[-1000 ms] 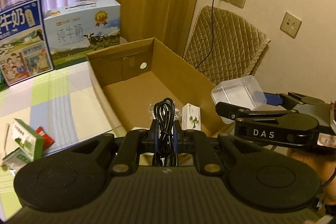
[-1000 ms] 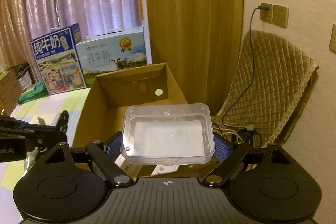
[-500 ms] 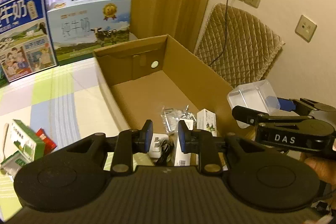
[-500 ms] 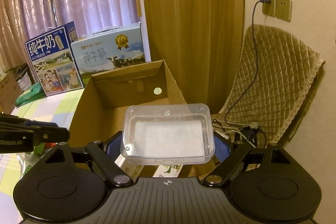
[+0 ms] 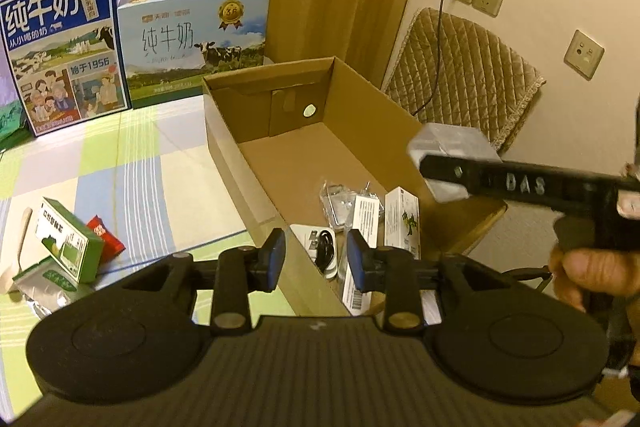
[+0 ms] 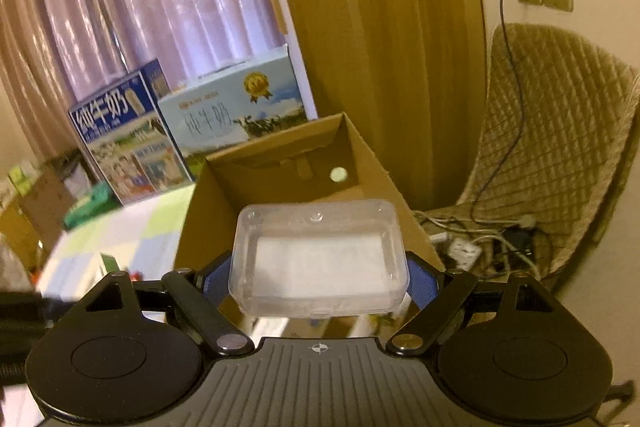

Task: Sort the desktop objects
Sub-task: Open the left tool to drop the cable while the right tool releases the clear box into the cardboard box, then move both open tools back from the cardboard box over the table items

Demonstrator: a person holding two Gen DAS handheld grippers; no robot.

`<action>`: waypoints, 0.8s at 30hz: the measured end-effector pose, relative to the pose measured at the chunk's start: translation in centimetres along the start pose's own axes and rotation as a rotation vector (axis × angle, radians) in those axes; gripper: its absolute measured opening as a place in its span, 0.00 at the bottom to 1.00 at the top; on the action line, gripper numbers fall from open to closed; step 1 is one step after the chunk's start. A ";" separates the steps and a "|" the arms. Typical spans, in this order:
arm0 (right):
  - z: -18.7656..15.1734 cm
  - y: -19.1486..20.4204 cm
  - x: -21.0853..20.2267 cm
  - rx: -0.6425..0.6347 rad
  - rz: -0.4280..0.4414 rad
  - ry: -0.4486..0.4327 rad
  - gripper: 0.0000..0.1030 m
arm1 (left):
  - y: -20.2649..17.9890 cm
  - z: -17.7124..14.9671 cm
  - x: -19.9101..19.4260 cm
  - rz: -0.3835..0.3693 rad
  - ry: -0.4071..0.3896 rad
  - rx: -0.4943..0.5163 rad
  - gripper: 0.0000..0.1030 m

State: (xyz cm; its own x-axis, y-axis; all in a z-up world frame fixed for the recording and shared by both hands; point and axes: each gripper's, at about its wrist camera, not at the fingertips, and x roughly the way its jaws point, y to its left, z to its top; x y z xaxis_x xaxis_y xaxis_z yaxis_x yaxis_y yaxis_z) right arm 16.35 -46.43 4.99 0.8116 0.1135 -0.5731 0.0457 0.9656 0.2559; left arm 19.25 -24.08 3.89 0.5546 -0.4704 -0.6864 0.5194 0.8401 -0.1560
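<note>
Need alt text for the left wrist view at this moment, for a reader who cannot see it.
The open, empty left gripper hovers over the near end of a cardboard box holding a coiled black cable and small cartons. To its right, the hand-held right gripper carries a clear plastic case above the box's far wall. Green packets lie on the checked tablecloth.
</note>
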 end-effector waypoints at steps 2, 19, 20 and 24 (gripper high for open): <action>0.2 -0.1 0.3 0.007 -0.007 0.001 0.85 | 0.1 -0.3 -0.1 0.001 0.002 -0.003 0.27; -2.6 1.4 -5.1 0.015 -0.031 0.007 0.91 | 1.9 -4.2 -4.6 0.053 -0.012 -0.059 0.43; -2.9 1.8 -5.4 0.008 -0.030 0.010 0.93 | 2.0 -4.5 -5.0 0.057 -0.012 -0.063 0.44; -4.0 3.8 -6.8 -0.016 -0.009 0.030 0.97 | 2.5 -5.9 -7.0 0.068 -0.023 -0.076 0.62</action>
State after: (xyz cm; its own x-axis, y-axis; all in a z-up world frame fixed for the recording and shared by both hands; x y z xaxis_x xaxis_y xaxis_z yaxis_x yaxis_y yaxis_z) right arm 8.66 -42.56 6.75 0.7935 0.1117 -0.5983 0.0432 0.9702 0.2385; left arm 12.86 -17.10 4.09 0.6022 -0.4171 -0.6807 0.4298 0.8879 -0.1639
